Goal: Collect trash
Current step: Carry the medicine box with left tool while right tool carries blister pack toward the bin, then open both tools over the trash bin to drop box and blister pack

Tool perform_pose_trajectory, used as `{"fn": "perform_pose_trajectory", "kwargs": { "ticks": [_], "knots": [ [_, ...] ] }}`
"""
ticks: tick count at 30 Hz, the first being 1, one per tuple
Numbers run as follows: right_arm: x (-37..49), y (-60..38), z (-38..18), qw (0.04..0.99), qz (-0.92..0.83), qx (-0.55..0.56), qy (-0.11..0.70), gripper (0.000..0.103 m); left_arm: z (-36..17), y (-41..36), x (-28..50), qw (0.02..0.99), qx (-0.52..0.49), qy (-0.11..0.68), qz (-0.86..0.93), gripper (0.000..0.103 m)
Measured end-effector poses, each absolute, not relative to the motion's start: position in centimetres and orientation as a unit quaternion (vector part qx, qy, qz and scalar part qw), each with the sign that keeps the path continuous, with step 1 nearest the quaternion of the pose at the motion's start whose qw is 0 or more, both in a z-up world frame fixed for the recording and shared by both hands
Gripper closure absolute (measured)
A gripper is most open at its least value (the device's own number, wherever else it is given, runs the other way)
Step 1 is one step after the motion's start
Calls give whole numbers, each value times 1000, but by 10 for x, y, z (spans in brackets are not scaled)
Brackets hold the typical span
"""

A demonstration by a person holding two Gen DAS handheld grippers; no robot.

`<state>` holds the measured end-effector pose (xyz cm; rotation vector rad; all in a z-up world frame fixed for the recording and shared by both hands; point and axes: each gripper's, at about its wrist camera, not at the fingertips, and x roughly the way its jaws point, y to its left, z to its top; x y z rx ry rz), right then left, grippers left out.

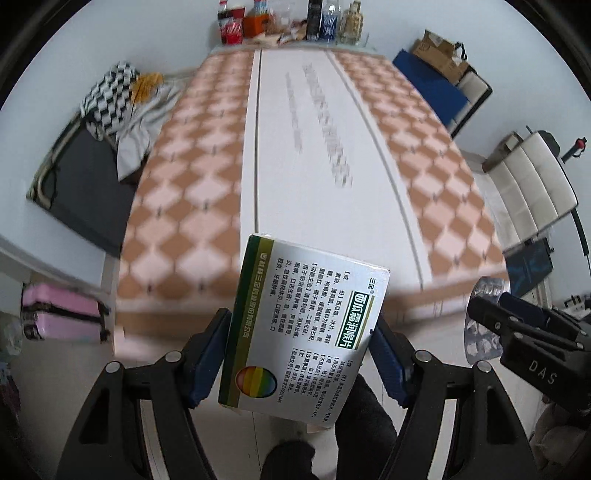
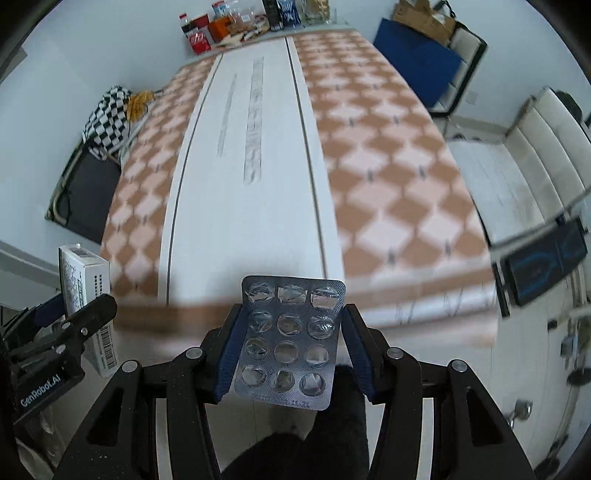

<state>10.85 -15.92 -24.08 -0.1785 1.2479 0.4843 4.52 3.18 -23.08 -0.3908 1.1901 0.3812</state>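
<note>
My left gripper is shut on a white and green medicine box and holds it above the near end of the long table. My right gripper is shut on an empty silver blister pack, held flat in front of the table's near edge. The right gripper with the blister pack shows at the right of the left wrist view. The left gripper with the box shows at the left of the right wrist view.
The table has a checked orange cloth with a white runner. Bottles, cans and snack boxes stand at its far end. White chairs and a blue bag stand right; a dark bench with checked cloth left; a pink suitcase on the floor.
</note>
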Motion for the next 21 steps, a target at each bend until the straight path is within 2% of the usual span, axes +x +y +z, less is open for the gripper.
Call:
{"fn": "perform_pose_trajectory", "kwargs": {
  "ticks": [4, 10, 21],
  "knots": [
    [62, -174, -275, 763, 216, -87, 603, 49, -265, 14, 9, 772, -192, 584, 161, 33],
    [26, -185, -355, 728, 209, -98, 646, 49, -328, -1, -19, 739, -213, 620, 156, 33],
    [29, -199, -531, 684, 195, -86, 697, 49, -498, -7, -9, 686, -248, 668, 150, 33]
  ]
}}
